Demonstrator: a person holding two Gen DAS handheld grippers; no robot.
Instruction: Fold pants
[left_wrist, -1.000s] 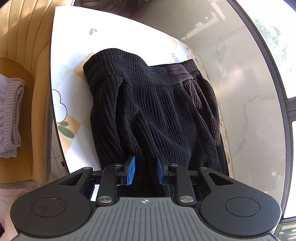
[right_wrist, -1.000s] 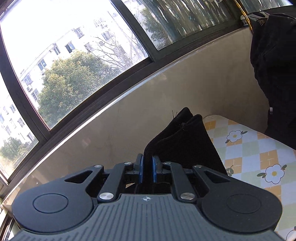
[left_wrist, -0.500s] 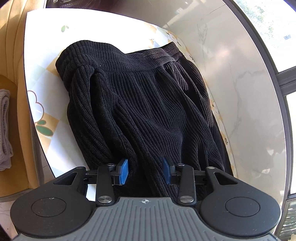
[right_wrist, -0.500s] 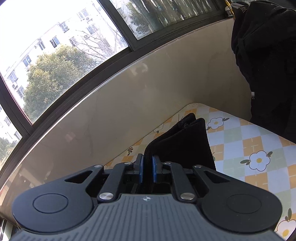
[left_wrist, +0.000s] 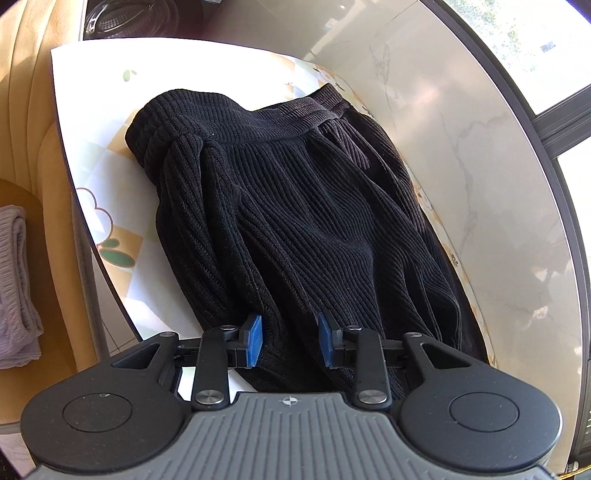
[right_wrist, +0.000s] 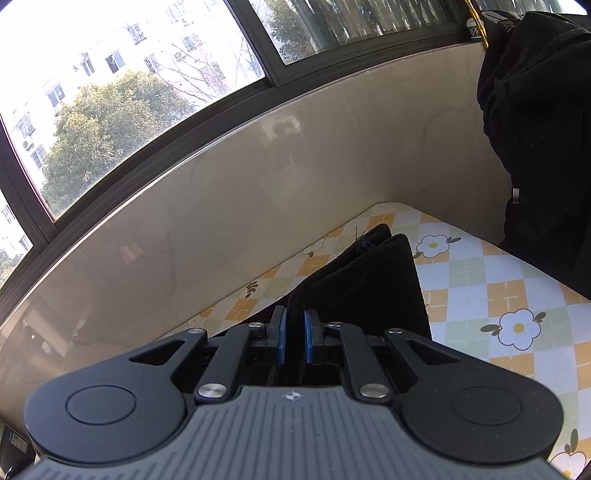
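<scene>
Pants (left_wrist: 303, 206), black and ribbed, are lying across the flower-patterned table (left_wrist: 96, 155), filling the middle of the left wrist view with the waistband toward the top. Our left gripper (left_wrist: 290, 339) is closing at lower centre, its blue pads straddling a fabric ridge without visibly pressing it. Our right gripper (right_wrist: 294, 334) is pinching a folded edge of the pants at lower centre.

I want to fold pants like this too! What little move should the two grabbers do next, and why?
Probably the left gripper should finish pinching. Its jaws are closing, with a fold of the black pants between the blue pads, though not squeezed yet. The right gripper already clamps the leg ends over the flowered table. Once both hold, they can lift and fold.
</scene>
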